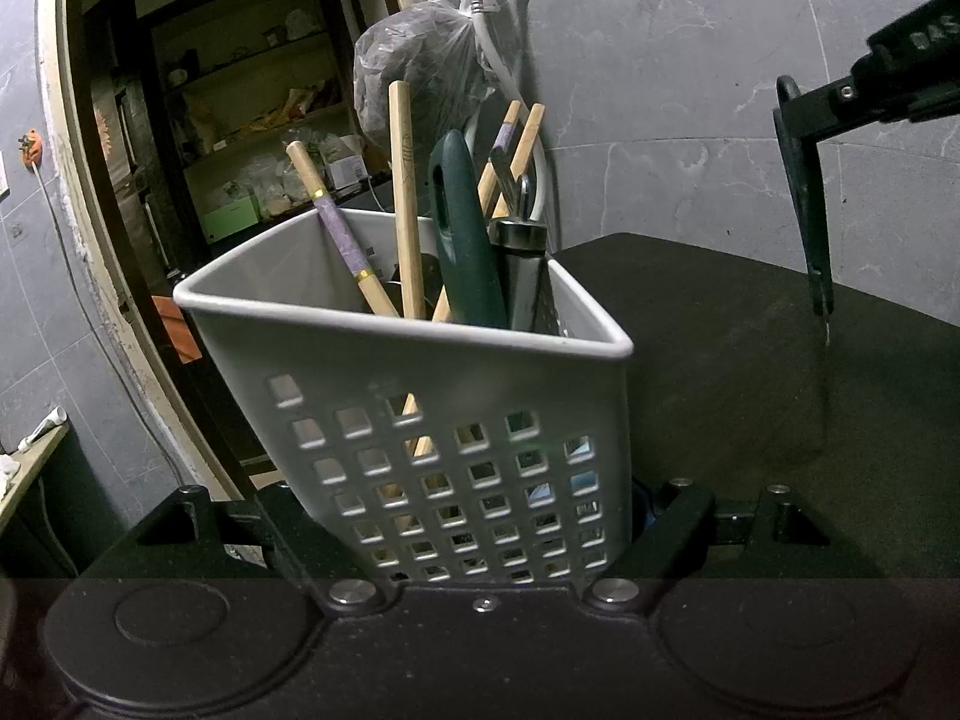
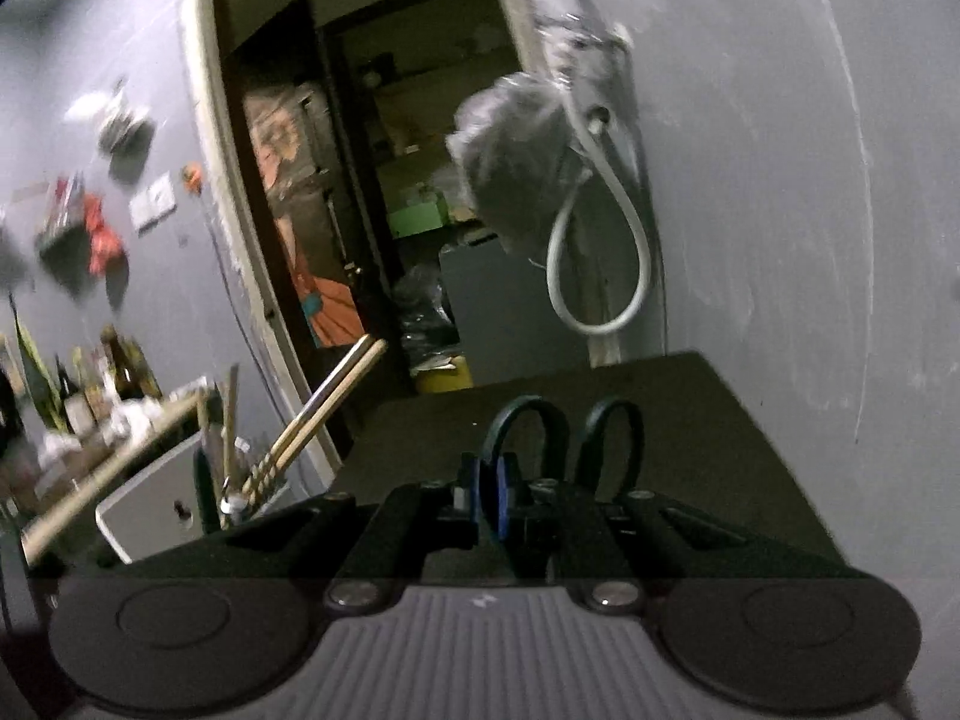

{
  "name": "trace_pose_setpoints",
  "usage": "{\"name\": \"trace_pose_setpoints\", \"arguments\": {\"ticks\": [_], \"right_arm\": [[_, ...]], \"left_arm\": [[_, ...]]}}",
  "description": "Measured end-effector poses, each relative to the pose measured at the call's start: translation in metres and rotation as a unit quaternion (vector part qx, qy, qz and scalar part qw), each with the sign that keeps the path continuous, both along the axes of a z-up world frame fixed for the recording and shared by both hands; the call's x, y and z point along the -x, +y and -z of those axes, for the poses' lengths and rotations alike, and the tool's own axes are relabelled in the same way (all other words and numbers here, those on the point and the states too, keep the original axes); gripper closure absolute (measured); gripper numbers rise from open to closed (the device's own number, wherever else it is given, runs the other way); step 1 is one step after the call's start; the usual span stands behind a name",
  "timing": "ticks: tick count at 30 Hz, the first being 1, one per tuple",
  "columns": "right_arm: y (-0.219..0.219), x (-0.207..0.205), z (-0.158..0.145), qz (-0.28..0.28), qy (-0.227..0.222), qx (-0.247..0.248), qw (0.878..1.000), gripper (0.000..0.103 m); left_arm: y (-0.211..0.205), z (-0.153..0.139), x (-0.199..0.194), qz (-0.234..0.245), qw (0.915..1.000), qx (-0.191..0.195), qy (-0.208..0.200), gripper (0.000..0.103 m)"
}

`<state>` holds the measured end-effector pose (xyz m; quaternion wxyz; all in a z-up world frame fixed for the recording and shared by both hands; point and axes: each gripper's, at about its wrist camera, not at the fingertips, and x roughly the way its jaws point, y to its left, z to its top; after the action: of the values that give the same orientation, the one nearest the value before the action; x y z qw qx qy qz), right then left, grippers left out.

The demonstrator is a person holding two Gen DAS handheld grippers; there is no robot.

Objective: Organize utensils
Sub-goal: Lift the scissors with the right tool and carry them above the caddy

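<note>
Left wrist view: left tongs (image 1: 480,546) clamp the lower wall of the white utensil caddy (image 1: 414,354), already stocked with chopsticks (image 1: 403,204), a green handle (image 1: 465,228) and a steel tool (image 1: 521,234). To the right of it, apart and higher, the right tongs (image 1: 804,120) hold scissors (image 1: 807,204) hanging blade-down, long axis near vertical, over the dark counter (image 1: 750,312).

Right wrist view: right tongs (image 2: 498,504) pinched narrow on one scissor handle loop (image 2: 528,438). Caddy (image 2: 156,504) lies low and left of them. Judgement: the carry goes leftward, tip-first into the caddy's open top.
</note>
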<state>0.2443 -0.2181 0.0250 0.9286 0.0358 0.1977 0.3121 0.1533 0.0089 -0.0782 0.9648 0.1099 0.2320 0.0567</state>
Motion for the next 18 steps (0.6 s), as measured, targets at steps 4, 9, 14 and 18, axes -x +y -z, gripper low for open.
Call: {"name": "trace_pose_setpoints", "arguments": {"ticks": [4, 9, 14, 18], "right_arm": [[0.014, 0.031, -0.003, -0.010, -0.023, 0.031, 0.999, 0.097], [0.013, 0.056, -0.005, -0.003, -0.014, 0.030, 0.999, 0.097], [0.009, 0.066, -0.006, 0.000, -0.019, 0.043, 0.999, 0.096], [0.011, 0.074, -0.008, -0.004, -0.027, 0.056, 0.998, 0.096]], "left_arm": [[0.000, 0.000, 0.000, 0.000, 1.0000, 0.000, -0.001, 0.020], [0.000, 0.000, 0.000, 0.000, 1.0000, 0.000, 0.000, 0.020], [0.000, 0.000, 0.000, 0.000, 1.0000, 0.000, 0.000, 0.020], [-0.001, 0.001, 0.000, 0.002, 1.0000, 0.000, 0.000, 0.020]]}}
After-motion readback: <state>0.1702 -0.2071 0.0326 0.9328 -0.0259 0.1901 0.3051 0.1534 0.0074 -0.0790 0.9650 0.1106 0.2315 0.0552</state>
